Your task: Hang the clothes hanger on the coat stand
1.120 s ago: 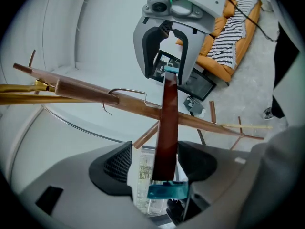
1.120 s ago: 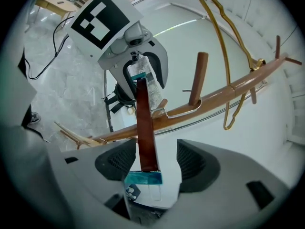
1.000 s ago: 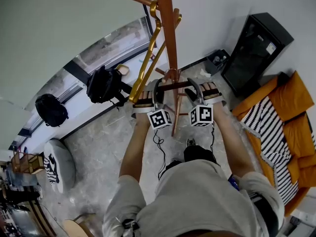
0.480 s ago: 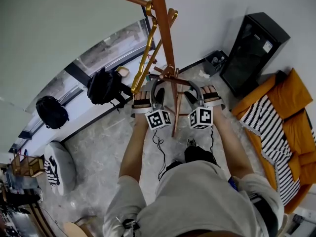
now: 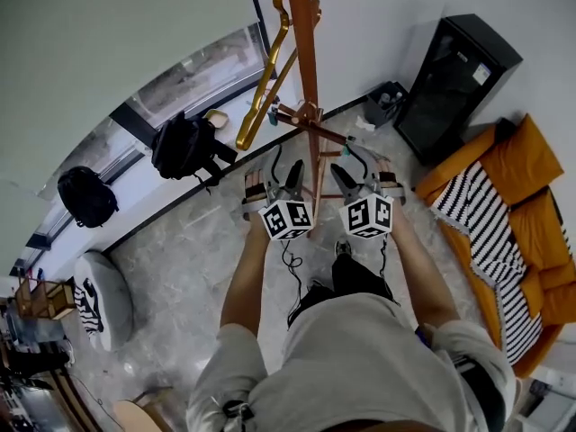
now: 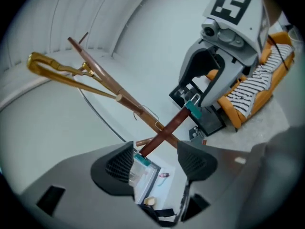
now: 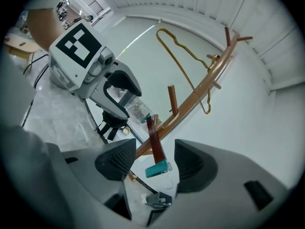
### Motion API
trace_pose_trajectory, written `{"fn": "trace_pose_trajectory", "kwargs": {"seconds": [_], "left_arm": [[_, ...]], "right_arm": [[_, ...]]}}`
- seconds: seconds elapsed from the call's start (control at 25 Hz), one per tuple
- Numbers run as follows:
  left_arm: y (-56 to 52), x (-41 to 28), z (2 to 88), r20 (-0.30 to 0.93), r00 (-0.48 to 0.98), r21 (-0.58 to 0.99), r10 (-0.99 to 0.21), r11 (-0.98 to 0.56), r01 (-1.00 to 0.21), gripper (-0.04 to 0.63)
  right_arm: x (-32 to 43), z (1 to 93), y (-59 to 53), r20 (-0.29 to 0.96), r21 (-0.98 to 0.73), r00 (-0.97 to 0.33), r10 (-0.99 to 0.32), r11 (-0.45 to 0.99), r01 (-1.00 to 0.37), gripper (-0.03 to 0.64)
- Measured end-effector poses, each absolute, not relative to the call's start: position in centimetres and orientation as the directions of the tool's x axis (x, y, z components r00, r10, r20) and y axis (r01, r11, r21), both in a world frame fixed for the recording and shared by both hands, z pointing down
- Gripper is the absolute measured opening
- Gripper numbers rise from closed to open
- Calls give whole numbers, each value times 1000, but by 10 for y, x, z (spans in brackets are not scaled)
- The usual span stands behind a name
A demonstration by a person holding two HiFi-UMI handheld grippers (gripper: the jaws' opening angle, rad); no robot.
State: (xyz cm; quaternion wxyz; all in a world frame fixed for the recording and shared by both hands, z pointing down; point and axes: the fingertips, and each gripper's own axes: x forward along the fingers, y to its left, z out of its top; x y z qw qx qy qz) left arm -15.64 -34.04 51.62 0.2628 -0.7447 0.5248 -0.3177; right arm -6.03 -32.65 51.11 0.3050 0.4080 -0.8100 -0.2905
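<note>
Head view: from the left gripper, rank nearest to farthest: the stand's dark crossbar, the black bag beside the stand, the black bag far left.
From the left gripper:
1. dark crossbar, just ahead, on the coat stand.
2. nearer black bag, left of the stand.
3. second black bag, far left.

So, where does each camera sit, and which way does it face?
Head view: on the person's head, facing steeply down at the coat stand; forearms, left gripper, right gripper show.
Left gripper view: on that gripper, facing the coat stand past its open jaws; the right gripper shows.
Right gripper view: likewise; the left gripper shows.
All three share the gold hanger.
</note>
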Motion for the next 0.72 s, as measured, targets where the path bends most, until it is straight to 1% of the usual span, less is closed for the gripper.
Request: {"fn": "trace_pose_trajectory", "kwargs": {"seconds": [0.12,0.2,0.24,0.28,0.32,0.4,0.48,0.56,0.64,0.72], "left_arm": [[-326,-162,514,178,268,-597,-947,-320,-736,291],[-316,-163,514,168,277,-516,-946,-324,-793,288],[-311,-162,513,161,276,-483,-948,-319,-815,275],[-306,-161,512,151,272,-453,-950,-311,-835,244],[-302,-160,511,140,267,-424,-953,-301,-854,208],[-294,-157,509,122,257,-359,-959,-284,-889,151],[-286,-153,509,113,250,-283,-961,-273,-919,111],[-278,-148,507,108,237,-223,-966,-256,-941,65],[-271,-143,500,100,215,-207,-971,-232,-951,21],[-264,-136,495,96,196,-202,-976,-212,-956,11]], "right_arm": [[-63,509,-309,247,659,-495,-833,519,-544,245],[-64,510,-298,242,607,-513,-824,541,-583,244],[-64,509,-293,236,576,-523,-819,551,-603,244],[-63,507,-289,226,545,-532,-816,559,-626,237],[-60,503,-286,211,512,-537,-817,560,-651,209],[-53,495,-282,167,440,-546,-821,557,-704,113],[-47,485,-281,118,357,-562,-819,563,-745,62],[-41,479,-280,95,293,-576,-812,576,-763,30],[-32,477,-278,88,267,-587,-805,587,-765,18],[-23,476,-276,85,253,-596,-799,596,-762,11]]}}
